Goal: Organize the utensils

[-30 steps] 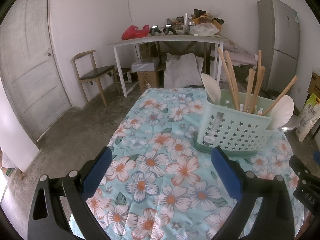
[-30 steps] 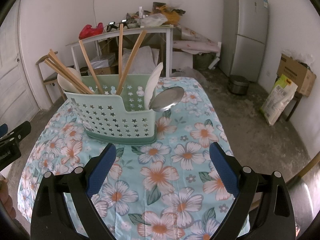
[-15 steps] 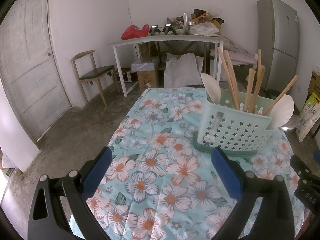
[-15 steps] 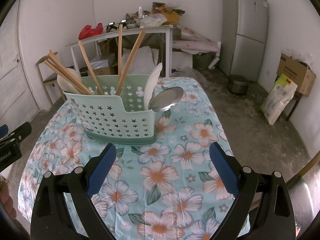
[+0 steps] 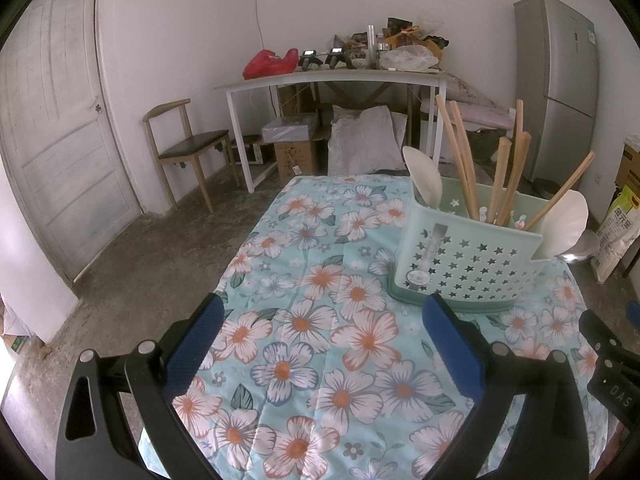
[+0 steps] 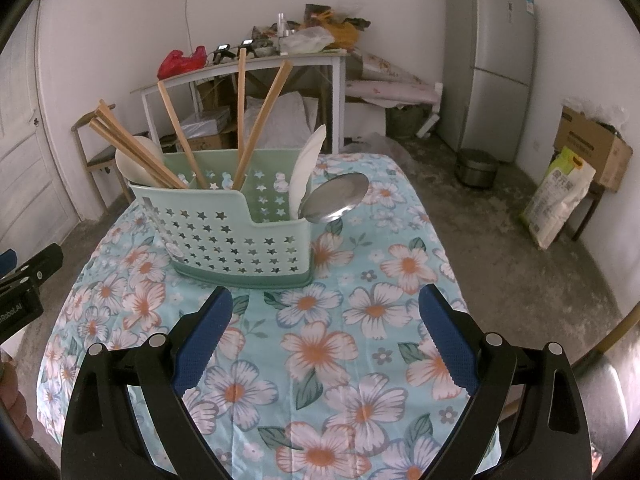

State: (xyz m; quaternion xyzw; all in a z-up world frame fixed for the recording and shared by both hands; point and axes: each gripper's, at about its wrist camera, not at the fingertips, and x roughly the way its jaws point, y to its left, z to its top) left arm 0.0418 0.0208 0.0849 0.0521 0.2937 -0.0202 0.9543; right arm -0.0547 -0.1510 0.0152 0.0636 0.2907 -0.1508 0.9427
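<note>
Left tongs [image 5: 322,344] at the bottom of the left wrist view, blue pads [image 5: 195,346] spread wide, nothing between them, held above the flowered tablecloth [image 5: 304,280]. Right tongs [image 6: 324,338] at the bottom of the right wrist view, likewise spread wide and empty over the same cloth.

In the left wrist view, from left to right: white door [image 5: 60,128] at the left edge, wooden chair [image 5: 188,148] in the upper middle, white side table [image 5: 332,80] piled with clutter at the top centre, then the green caddy [image 5: 464,256] right of centre on the cloth, just beyond the right pad. Standing in the caddy: white spoon [image 5: 422,176] at its left end, wooden chopsticks [image 5: 460,152] leaning in the middle, another white spoon [image 5: 564,224] at its right end. Grey fridge [image 5: 556,88] at the upper right.

In the right wrist view, caddy left of centre, with a metal spoon [image 6: 336,198] jutting out of its right end beside a white one.
</note>
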